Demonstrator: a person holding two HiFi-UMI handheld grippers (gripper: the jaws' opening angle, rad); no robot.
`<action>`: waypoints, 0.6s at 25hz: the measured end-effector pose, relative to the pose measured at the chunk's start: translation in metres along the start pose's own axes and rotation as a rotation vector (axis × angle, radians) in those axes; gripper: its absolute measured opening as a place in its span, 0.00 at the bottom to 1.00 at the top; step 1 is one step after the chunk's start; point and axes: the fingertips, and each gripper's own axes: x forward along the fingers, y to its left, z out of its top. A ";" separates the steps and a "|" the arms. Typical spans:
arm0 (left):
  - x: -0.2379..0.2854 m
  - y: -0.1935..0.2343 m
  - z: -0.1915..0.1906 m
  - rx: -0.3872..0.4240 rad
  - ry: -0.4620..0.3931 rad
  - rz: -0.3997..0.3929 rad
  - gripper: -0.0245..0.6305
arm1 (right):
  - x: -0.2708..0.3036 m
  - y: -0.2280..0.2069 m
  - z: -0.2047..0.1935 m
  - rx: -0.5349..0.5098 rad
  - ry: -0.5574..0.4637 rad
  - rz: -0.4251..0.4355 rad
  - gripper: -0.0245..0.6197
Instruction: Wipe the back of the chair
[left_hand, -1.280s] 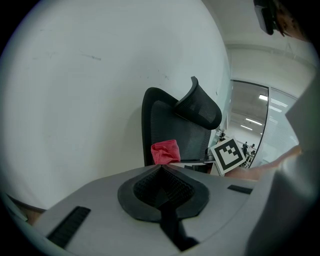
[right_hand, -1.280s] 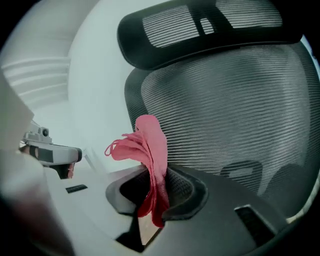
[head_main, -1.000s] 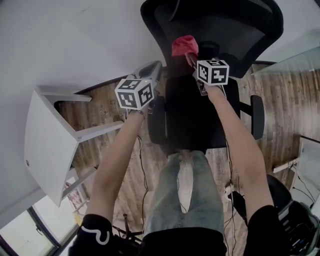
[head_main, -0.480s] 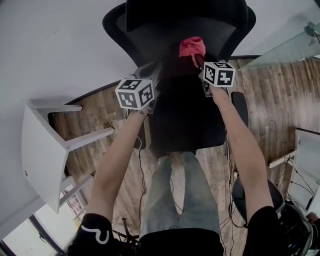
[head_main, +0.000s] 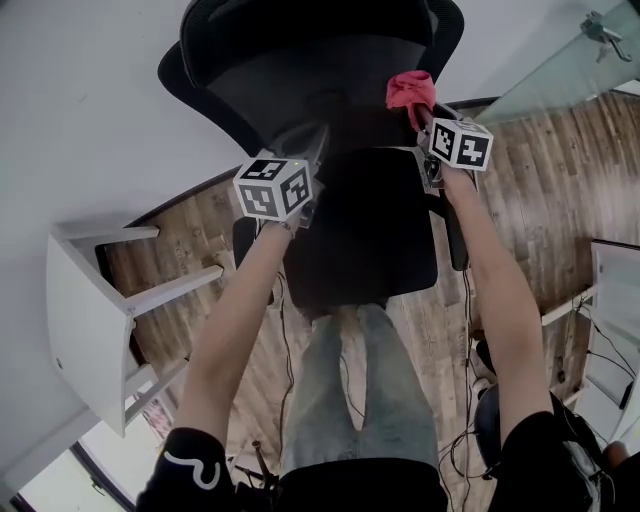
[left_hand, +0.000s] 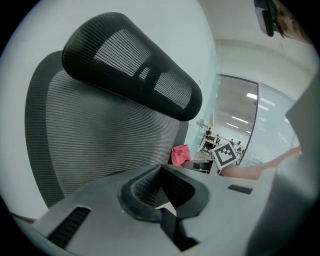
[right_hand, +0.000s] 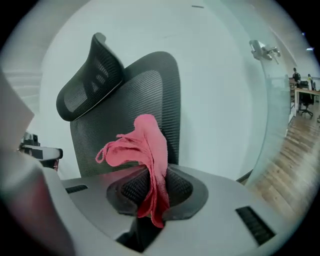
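Note:
The black mesh chair back (head_main: 300, 70) fills the top of the head view, with its headrest (left_hand: 135, 65) large in the left gripper view. My right gripper (head_main: 422, 115) is shut on a red cloth (head_main: 410, 92), which it holds by the right edge of the chair back. In the right gripper view the cloth (right_hand: 145, 150) stands up from the jaws in front of the mesh (right_hand: 150, 95). My left gripper (head_main: 318, 142) is shut and holds nothing, close to the lower left of the chair back (left_hand: 95, 135). I cannot tell whether it touches the chair.
A white table (head_main: 90, 310) stands at the left on the wooden floor. A white wall lies behind the chair and a glass partition (head_main: 560, 70) at the right. Cables (head_main: 460, 380) and another dark chair (head_main: 500, 410) lie at the lower right, beside the person's legs (head_main: 360, 400).
The chair has swung left in the head view. The right gripper with the cloth has gone from the middle of the chair back to its right edge. The left gripper has hardly moved.

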 end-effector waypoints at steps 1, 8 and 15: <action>0.003 -0.004 -0.001 0.002 0.002 -0.005 0.07 | -0.004 -0.011 0.001 0.009 -0.005 -0.014 0.17; 0.016 -0.020 -0.004 0.009 0.018 -0.027 0.07 | -0.025 -0.051 -0.001 0.054 -0.024 -0.069 0.17; 0.009 -0.023 -0.015 0.021 0.042 -0.040 0.07 | -0.036 -0.015 -0.013 0.053 -0.077 0.075 0.17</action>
